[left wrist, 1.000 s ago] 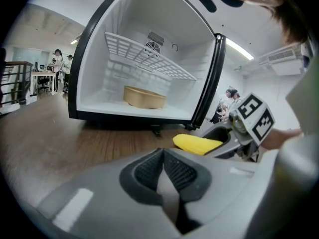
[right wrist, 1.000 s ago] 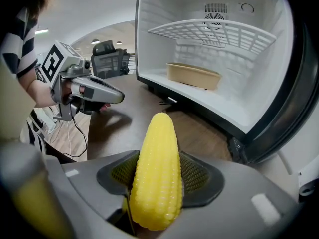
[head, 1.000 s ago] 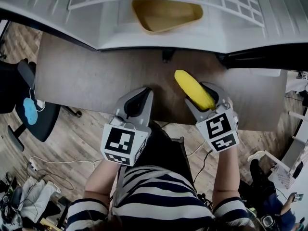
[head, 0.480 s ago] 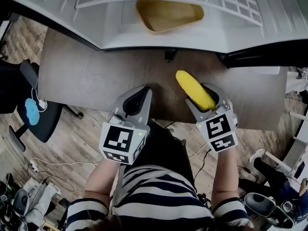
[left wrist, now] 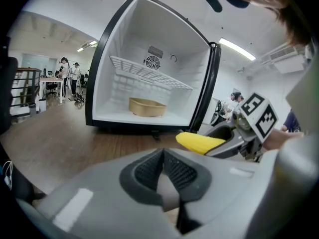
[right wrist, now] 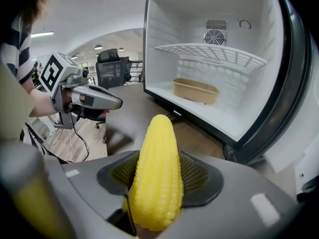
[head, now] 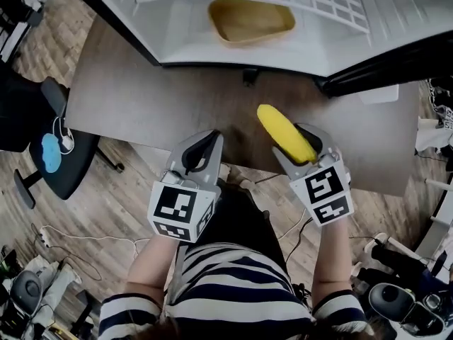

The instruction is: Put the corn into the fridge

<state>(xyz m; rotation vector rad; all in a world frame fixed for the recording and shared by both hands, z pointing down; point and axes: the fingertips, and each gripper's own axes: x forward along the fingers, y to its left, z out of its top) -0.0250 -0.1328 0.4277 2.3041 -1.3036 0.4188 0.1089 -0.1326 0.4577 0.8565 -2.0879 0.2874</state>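
1. Your right gripper (head: 289,139) is clamped onto the corn (right wrist: 155,173). The right gripper view shows the ribbed pads pressing on both sides of the cob, with the fat end sitting down between the jaws and the pointed tip sticking out forward.
2. Your left gripper (left wrist: 163,163) has its jaws squeezed together with nothing between them (the pads meet right down the middle in its own view). It hangs just to the left of the right one, the two apart from each other.
3. From the head view, both grippers sit over the near edge of the wooden table (head: 141,112), with your striped shirt (head: 226,289) right below them.
4. So the corn is in the air over the table, out in front of the fridge (right wrist: 169,29) and not inside it, with its tip aimed roughly at the opening.
5. The fridge stands on the far side of the table with its door swung wide open. The dark door edge runs down the right side of the right gripper view.
6. Inside, there's a white wire shelf (right wrist: 209,51) across the middle and a shallow tan tray (right wrist: 194,91) sitting on the fridge floor under it. A round fan grille shows on the back wall.
7. Off to the left of the table, a black office chair (head: 49,154) stands on the wood floor with something blue lying on it, and cables trail around nearby.
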